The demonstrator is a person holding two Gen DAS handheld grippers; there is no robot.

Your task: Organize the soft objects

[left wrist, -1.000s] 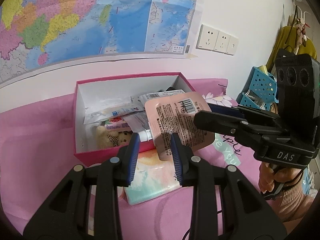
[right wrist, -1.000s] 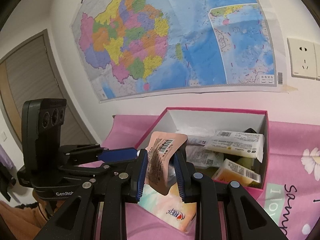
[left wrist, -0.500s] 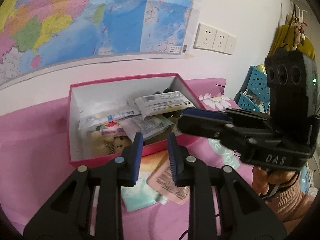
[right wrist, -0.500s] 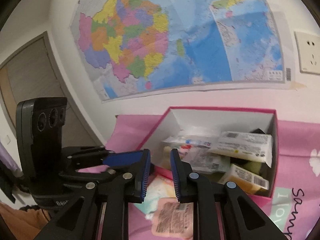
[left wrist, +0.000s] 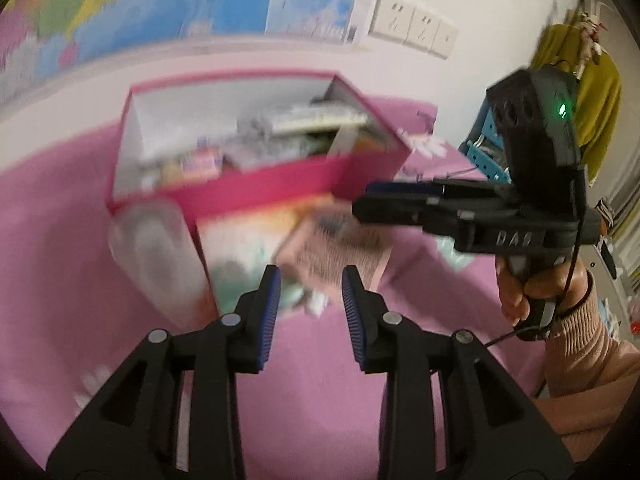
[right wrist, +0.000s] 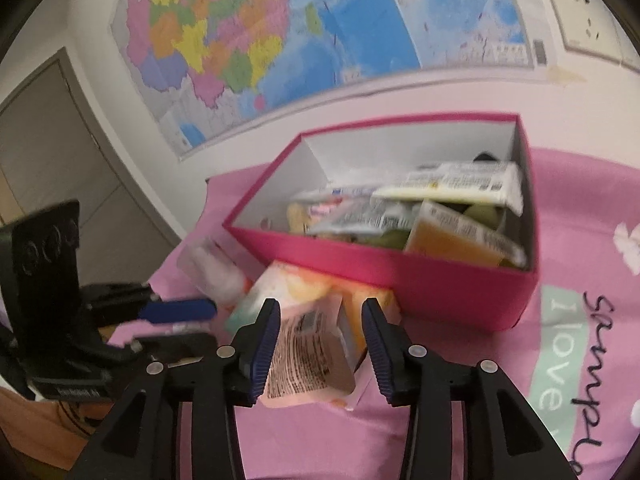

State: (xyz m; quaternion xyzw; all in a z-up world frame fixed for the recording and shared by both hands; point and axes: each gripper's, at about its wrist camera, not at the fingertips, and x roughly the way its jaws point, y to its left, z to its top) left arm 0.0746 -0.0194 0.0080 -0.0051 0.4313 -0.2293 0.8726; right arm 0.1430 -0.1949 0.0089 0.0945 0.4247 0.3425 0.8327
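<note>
A map [right wrist: 304, 36] hangs on the wall — sockets [left wrist: 412, 30] just right of it, a door [right wrist: 60, 152] to its left.

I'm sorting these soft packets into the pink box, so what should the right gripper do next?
Probably ease the right gripper, jaws just opened with nothing pinched, down onto the pink sachet and close. The sachet lies loose on the pink cloth before the pink box.

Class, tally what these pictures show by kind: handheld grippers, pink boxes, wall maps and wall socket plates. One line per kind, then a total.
Handheld grippers: 2, the left gripper and the right gripper
Pink box: 1
Wall map: 1
Socket plates: 3
Total: 7
</note>
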